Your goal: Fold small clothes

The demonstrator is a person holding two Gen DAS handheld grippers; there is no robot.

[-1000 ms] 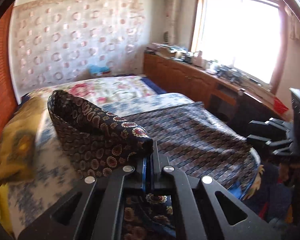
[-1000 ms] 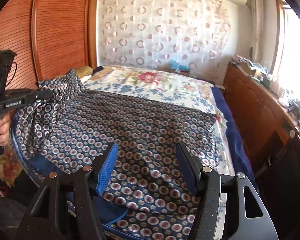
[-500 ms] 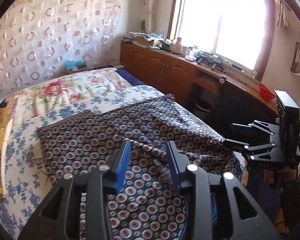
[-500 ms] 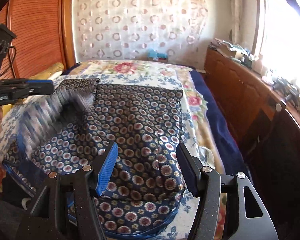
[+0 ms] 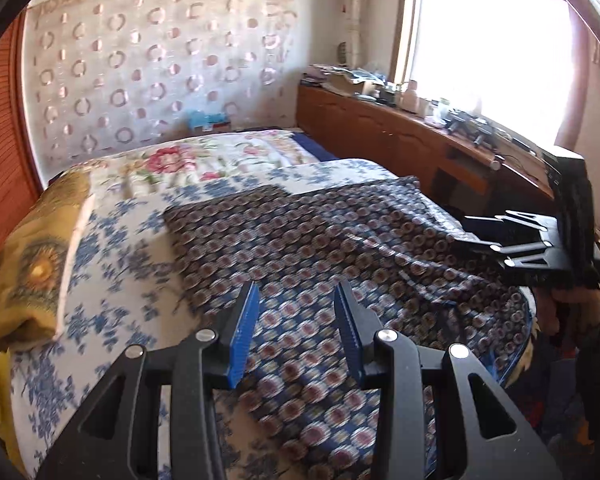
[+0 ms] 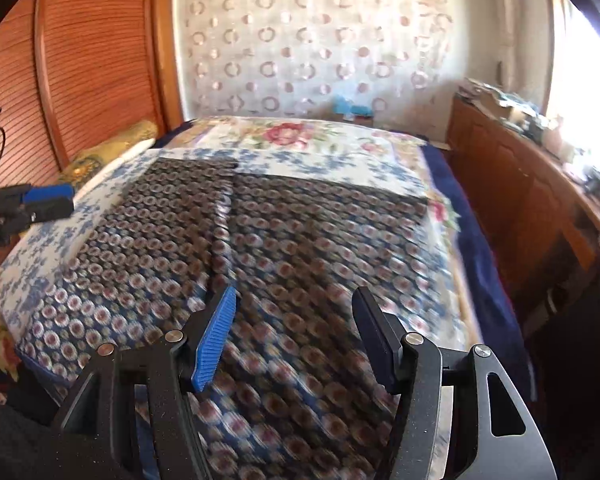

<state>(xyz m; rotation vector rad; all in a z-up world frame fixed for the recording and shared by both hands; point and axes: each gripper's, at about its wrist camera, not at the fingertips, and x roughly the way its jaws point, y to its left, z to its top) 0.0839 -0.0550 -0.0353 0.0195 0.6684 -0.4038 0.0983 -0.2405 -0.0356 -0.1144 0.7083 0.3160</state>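
Floral bedspread point(image 6: 332, 160) under patterned cloth point(image 6: 300, 240); wooden cabinets point(image 6: 520, 184).

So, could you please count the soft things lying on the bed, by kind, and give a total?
Patterned garment: 1
Yellow pillow: 1
Floral quilt: 1
Total: 3

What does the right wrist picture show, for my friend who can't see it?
A dark patterned garment lies spread on a bed with a blue-flowered sheet, one side folded over to a middle crease. The open right gripper hovers above it, holding nothing. The left gripper pokes in from the left edge, beside a yellow pillow.
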